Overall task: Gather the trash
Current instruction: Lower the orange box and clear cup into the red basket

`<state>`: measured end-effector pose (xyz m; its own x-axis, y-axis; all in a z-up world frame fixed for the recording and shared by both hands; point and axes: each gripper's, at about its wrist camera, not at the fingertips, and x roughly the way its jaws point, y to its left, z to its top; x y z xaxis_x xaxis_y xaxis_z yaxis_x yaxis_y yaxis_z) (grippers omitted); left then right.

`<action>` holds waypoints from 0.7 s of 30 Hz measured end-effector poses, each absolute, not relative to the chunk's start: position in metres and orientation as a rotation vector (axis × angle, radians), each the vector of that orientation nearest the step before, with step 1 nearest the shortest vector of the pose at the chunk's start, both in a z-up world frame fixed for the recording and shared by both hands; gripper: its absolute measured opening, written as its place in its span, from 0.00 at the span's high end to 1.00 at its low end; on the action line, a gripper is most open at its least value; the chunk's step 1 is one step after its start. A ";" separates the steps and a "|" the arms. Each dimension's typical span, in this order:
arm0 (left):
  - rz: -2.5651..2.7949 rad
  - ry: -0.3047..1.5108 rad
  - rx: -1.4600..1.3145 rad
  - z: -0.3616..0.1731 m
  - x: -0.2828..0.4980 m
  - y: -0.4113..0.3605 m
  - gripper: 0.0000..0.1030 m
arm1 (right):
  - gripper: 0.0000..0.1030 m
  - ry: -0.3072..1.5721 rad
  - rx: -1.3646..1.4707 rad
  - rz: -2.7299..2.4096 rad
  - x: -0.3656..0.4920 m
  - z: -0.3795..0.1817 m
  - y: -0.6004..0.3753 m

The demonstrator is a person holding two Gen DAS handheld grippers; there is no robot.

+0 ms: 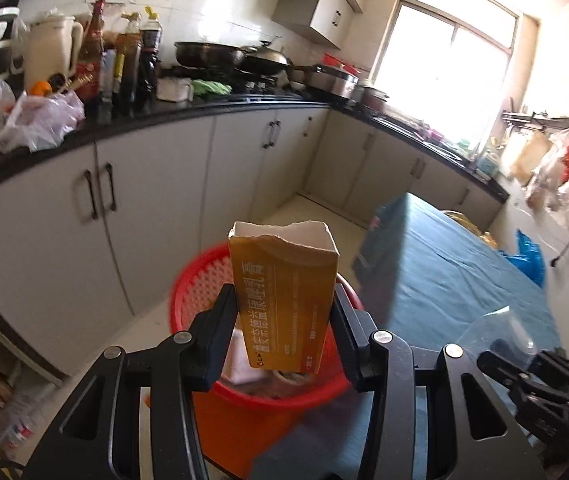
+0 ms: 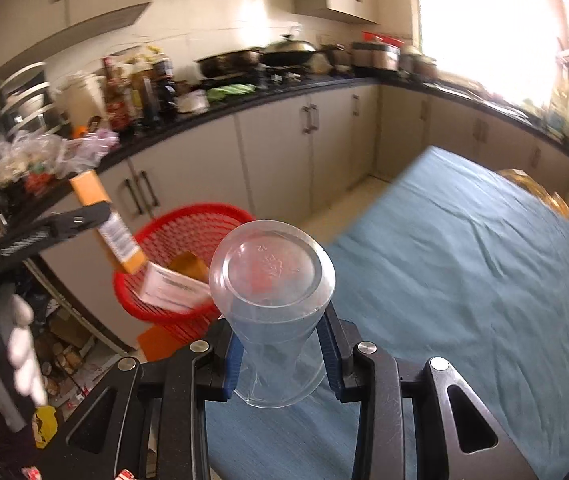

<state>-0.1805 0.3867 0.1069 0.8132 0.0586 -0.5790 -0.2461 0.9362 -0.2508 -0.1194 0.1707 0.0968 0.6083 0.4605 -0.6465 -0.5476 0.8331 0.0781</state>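
Counter (image 1: 132,128): far left, black top crowded with bottles and plastic bags; white cabinets below
Left gripper (image 1: 284,320): its 2 fingers pinch the orange box (image 1: 284,300) by its sides; torn open end points away
Basket (image 1: 200,280): red, on the floor behind and under the box; paper scraps inside
Right gripper (image 2: 280,344): squeezes the clear plastic cup (image 2: 272,292), base facing away
Table (image 2: 464,260): right, under blue cloth
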 end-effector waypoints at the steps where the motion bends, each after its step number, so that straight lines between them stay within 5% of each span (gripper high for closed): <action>1: 0.173 0.604 -0.323 0.107 -0.178 0.392 0.56 | 0.64 0.703 -0.141 0.599 -0.116 0.098 0.181; 21: 0.265 0.686 -0.278 0.077 -0.117 0.435 0.57 | 0.64 0.781 -0.123 0.701 -0.053 0.059 0.278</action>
